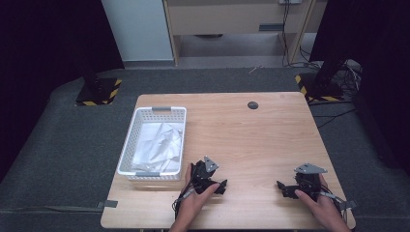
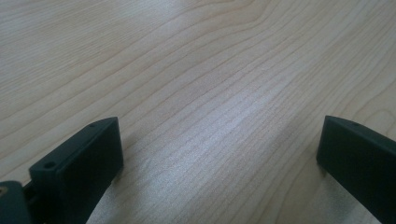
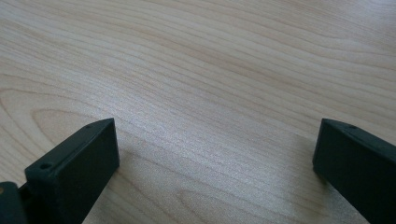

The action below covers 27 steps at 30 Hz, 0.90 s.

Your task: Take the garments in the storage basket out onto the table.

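- Nearest, both hands rest at the near edge of the wooden table point(image 1: 261, 140), one gripper in each.
- Left gripper point(image 1: 223, 186) lies low on the wood, just beside the near right corner of the white basket point(image 1: 126, 159); its jaws stand wide apart, bare wood grain between them, nothing held.
- Right gripper point(image 1: 281, 188) sits well apart from the left, near the table's right side; jaws equally wide, nothing between them, bare tabletop ahead.
- Farther in, the basket stands on the table's left half, long side running away from the person. A crumpled white cloth point(image 1: 159, 142) lies inside it, filling most of the floor.
- Far edge: a small dark round cap point(image 1: 252, 105) set in the tabletop, clear of the work.
- Judgement: the cloth in the basket looks like the thing to be handled, and the reach has not begun.
- Advice: send the left gripper over the basket wall from above, jaws kept wide, and pinch a raised fold rather than flat fabric; avoid catching the basket's rim, since a light basket could drag or tip.
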Each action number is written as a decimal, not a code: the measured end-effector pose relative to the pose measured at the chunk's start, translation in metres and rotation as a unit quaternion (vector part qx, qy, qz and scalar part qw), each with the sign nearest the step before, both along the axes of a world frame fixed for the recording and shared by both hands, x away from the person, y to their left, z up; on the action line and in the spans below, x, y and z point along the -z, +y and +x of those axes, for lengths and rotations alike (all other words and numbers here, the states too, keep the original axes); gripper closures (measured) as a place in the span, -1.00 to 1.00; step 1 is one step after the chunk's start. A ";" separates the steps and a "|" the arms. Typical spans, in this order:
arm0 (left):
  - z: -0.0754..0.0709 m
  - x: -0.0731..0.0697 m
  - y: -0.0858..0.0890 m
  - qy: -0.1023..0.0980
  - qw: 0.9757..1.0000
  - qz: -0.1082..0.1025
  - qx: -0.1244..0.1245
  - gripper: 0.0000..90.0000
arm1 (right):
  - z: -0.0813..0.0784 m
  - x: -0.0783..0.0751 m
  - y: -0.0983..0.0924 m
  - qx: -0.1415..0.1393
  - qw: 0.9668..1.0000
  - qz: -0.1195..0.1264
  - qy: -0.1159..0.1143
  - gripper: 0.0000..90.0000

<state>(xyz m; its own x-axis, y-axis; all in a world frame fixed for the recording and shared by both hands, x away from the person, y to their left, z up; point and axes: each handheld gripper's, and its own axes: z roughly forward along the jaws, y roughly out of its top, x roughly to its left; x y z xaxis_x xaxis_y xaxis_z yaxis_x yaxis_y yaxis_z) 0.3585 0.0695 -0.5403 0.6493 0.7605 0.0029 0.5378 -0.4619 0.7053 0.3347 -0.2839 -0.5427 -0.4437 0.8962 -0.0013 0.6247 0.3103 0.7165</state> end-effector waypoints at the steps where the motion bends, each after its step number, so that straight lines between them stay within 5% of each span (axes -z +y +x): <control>1: 0.000 0.000 0.000 0.000 1.000 0.000 0.000 -1.00 | 0.000 0.000 0.000 0.000 1.000 0.000 0.000 -0.99; 27: -0.003 -0.002 -0.002 -0.008 1.000 -0.003 -0.001 -0.95 | 0.000 0.000 0.000 0.000 1.000 0.000 0.000 -0.99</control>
<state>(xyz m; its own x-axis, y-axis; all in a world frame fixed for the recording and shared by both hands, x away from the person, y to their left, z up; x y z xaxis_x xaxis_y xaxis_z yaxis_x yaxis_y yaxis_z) 0.3552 0.0678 -0.5384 0.6474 0.7621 0.0083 0.5273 -0.4557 0.7172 0.3348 -0.2839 -0.5426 -0.4440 0.8960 -0.0017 0.6246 0.3108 0.7164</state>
